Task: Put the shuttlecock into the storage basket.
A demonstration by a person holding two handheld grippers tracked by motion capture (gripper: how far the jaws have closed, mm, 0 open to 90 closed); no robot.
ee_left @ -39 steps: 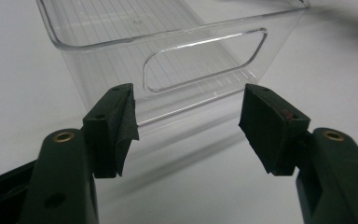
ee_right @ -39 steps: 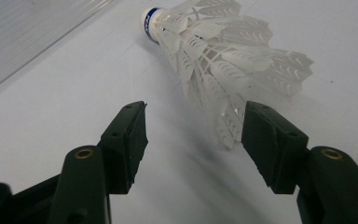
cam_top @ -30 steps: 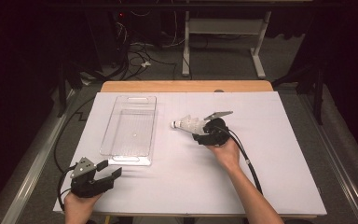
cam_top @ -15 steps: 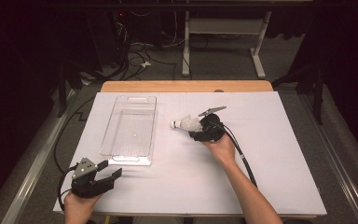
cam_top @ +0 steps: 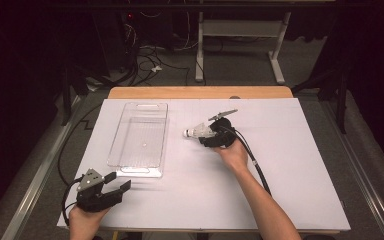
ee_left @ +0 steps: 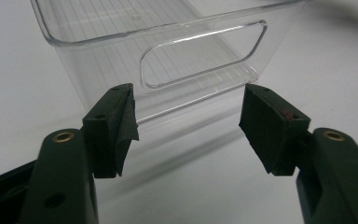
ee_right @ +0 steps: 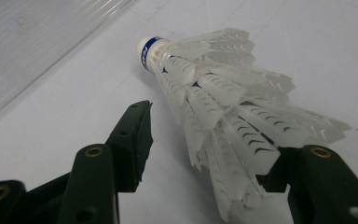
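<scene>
A white feather shuttlecock (cam_top: pixel 197 132) (ee_right: pixel 214 93) lies on the white tabletop (cam_top: pixel 290 150), its blue-banded cork pointing toward the clear plastic tray (cam_top: pixel 137 140) (ee_right: pixel 28 46). My right gripper (cam_top: pixel 206 135) (ee_right: pixel 209 140) straddles its feather skirt. The jaws have just been closing, but a gap remains beside the left pad, while the feathers cover the right pad. My left gripper (cam_top: pixel 119 181) (ee_left: pixel 189 121) rests open near the front left corner, aimed at the tray's (ee_left: pixel 98 60) handle end with nothing between its pads.
A black cable (cam_top: pixel 255 165) trails from the right gripper along the forearm. A wooden strip (cam_top: pixel 200 92) borders the table's far edge. Beyond it, table legs and cables stand on a dark floor.
The right gripper has slid a little to the left toward the tray, and the shuttlecock has shifted with it. The left gripper has not moved.
</scene>
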